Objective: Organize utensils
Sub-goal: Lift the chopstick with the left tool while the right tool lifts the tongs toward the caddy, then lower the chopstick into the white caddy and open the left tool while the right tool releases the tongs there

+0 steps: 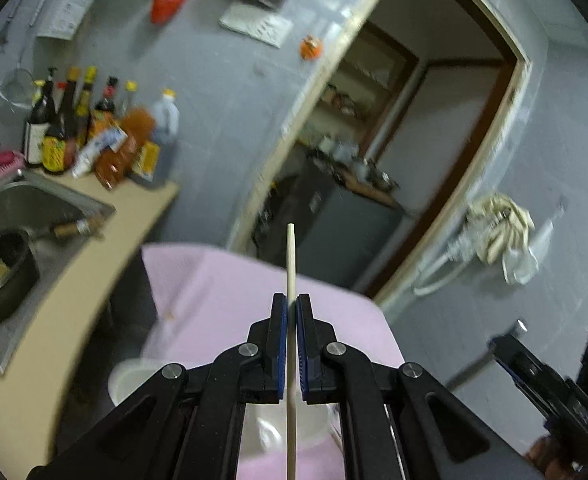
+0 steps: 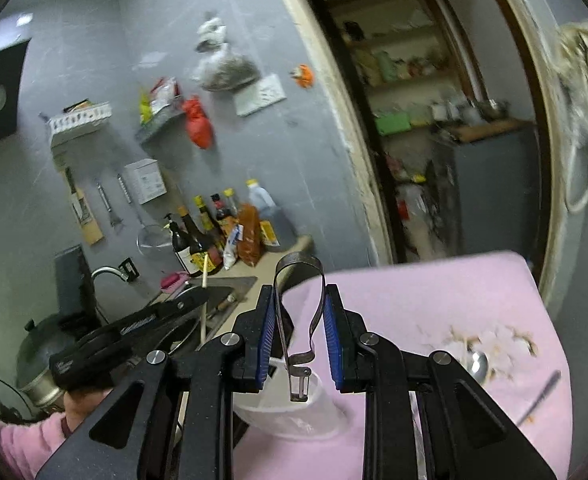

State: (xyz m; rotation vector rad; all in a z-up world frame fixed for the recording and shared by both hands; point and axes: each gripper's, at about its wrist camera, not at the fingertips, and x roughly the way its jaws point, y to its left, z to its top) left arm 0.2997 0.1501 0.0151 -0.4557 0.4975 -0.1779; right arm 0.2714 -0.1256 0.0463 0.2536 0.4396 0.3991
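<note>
home kitchen | sink (image 1: 34, 200) | sauce bottles (image 2: 210, 232) | pantry doorway (image 2: 433, 120)

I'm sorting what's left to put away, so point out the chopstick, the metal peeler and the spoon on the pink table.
chopstick (image 1: 291, 264), left wrist view, bare shaft above the left gripper's pads.
metal peeler (image 2: 299, 264), right wrist view, top of its looped handle.
spoon (image 2: 477, 365), right wrist view, on its bowl.

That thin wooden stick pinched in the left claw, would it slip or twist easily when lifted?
Probably stiff: the chopstick shows straight above and below the left gripper. It looks light for its length. Held near its middle by narrow blue pads, it might pivot or slide if bumped; its smooth, slim shaft offers little grip.
</note>
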